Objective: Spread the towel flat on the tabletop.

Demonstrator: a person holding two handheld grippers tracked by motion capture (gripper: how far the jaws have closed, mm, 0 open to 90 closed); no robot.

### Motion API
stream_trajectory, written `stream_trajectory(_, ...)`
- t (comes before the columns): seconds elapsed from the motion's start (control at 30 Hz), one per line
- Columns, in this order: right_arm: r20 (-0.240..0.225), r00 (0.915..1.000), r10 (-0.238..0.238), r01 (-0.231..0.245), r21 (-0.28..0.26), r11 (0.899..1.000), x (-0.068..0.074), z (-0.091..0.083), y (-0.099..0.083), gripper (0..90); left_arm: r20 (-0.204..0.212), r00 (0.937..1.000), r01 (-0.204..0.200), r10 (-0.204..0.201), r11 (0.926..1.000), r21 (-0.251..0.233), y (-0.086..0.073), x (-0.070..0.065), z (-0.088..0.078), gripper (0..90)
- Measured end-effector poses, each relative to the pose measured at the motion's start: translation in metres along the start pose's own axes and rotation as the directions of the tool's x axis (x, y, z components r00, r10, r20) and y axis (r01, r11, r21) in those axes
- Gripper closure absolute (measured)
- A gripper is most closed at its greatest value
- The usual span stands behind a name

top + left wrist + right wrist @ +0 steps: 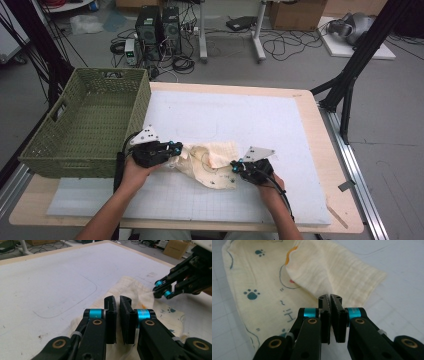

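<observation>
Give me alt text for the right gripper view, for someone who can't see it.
The right gripper has its two black fingers closed on a folded corner of a pale yellow cloth printed with teal paw prints. The cloth lies on a white gridded mat, its folded flap turned over toward the upper right.

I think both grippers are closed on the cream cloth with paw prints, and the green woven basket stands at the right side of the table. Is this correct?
Not quite. The green woven basket stands at the left side of the table, as the high view shows. The rest holds: the left gripper and the right gripper are both closed on the cream cloth with paw prints.
</observation>
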State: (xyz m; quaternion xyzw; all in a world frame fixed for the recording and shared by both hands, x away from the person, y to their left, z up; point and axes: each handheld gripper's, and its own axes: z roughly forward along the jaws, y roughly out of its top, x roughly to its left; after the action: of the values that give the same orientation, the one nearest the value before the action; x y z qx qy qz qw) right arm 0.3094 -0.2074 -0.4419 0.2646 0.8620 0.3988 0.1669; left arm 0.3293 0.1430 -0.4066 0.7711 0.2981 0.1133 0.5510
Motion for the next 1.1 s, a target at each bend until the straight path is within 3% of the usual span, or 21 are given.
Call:
stream_trajectory(0.07, 0.032, 0.9991, 0.029, -0.028, -0.021, 0.999, -0.009, -0.018, -0.002, 86.7, -0.002, 1.0, 0.006, -0.006, 1.0, 0.005, 0.0, 0.001, 0.003, 83.8)
stream_trajectory(0.17, 0.057, 0.997, 0.051, -0.049, -0.042, 0.998, -0.016, -0.03, -0.005, 86.7, -0.004, 0.9996, 0.028, -0.028, 0.9996, 0.0, -0.002, 0.002, 0.008, 83.9)
stream_trajectory(0.27, 0.102, 0.9887, 0.11, -0.1, -0.09, 0.991, -0.031, -0.048, -0.006, 86.6, -0.052, 0.9975, 0.049, -0.049, 0.9987, -0.012, 0.001, 0.006, 0.016, 84.0)
stream_trajectory(0.37, 0.133, 0.9797, 0.15, -0.134, -0.119, 0.984, -0.044, -0.051, -0.001, 86.7, -0.081, 0.9952, 0.053, -0.054, 0.9985, -0.011, 0.004, 0.009, 0.019, 84.2)
stream_trajectory(0.47, 0.147, 0.975, 0.167, -0.149, -0.123, 0.981, -0.051, -0.047, 0.005, 86.7, -0.113, 0.9925, 0.045, -0.045, 0.999, -0.003, 0.007, 0.012, 0.025, 84.3)
stream_trajectory(0.53, 0.162, 0.9706, 0.178, -0.16, -0.116, 0.98, -0.059, -0.04, 0.011, 86.7, -0.135, 0.9891, 0.059, -0.059, 0.9982, -0.009, 0.006, 0.015, 0.029, 84.3)
stream_trajectory(0.63, 0.187, 0.9592, 0.212, -0.193, -0.115, 0.975, -0.072, -0.027, 0.019, 86.7, -0.16, 0.9848, 0.069, -0.066, 0.9975, 0.012, 0.002, 0.019, 0.034, 84.3)
stream_trajectory(0.67, 0.202, 0.9498, 0.239, -0.222, -0.103, 0.97, -0.081, -0.015, 0.024, 86.6, -0.171, 0.9835, 0.063, -0.06, 0.9979, 0.014, 0.002, 0.019, 0.035, 84.3)
stream_trajectory(0.73, 0.209, 0.9473, 0.243, -0.228, -0.092, 0.969, -0.083, -0.011, 0.025, 86.6, -0.186, 0.9808, 0.06, -0.057, 0.9982, 0.006, 0.002, 0.018, 0.035, 84.2)
stream_trajectory(0.87, 0.252, 0.9319, 0.261, -0.254, -0.062, 0.965, -0.092, 0.01, 0.028, 86.2, -0.203, 0.9775, 0.063, -0.06, 0.9979, 0.011, 0.0, 0.022, 0.037, 83.7)
stream_trajectory(0.9, 0.291, 0.9178, 0.27, -0.261, -0.068, 0.963, -0.091, 0.017, 0.027, 76.3, -0.213, 0.9759, 0.054, -0.048, 0.9983, 0.023, 0.0, 0.023, 0.037, 84.0)
stream_trajectory(0.93, 0.296, 0.9128, 0.281, -0.273, -0.069, 0.96, -0.09, 0.018, 0.027, 69.3, -0.213, 0.9763, 0.045, -0.036, 0.9984, 0.035, -0.001, 0.024, 0.037, 84.2)
stream_trajectory(0.97, 0.296, 0.9128, 0.281, -0.273, -0.069, 0.96, -0.09, 0.018, 0.027, 69.3, -0.213, 0.9763, 0.045, -0.036, 0.9984, 0.035, -0.001, 0.024, 0.037, 84.3)
stream_trajectory(1.03, 0.286, 0.912, 0.294, -0.287, -0.068, 0.956, -0.089, 0.018, 0.026, 58.7, -0.212, 0.9768, 0.039, -0.03, 0.9985, 0.038, -0.001, 0.025, 0.036, 84.3)
stream_trajectory(1.1, 0.282, 0.9166, 0.284, -0.273, -0.078, 0.959, -0.084, 0.012, 0.024, 54.4, -0.211, 0.9768, 0.042, -0.034, 0.9985, 0.035, -0.001, 0.026, 0.036, 84.3)
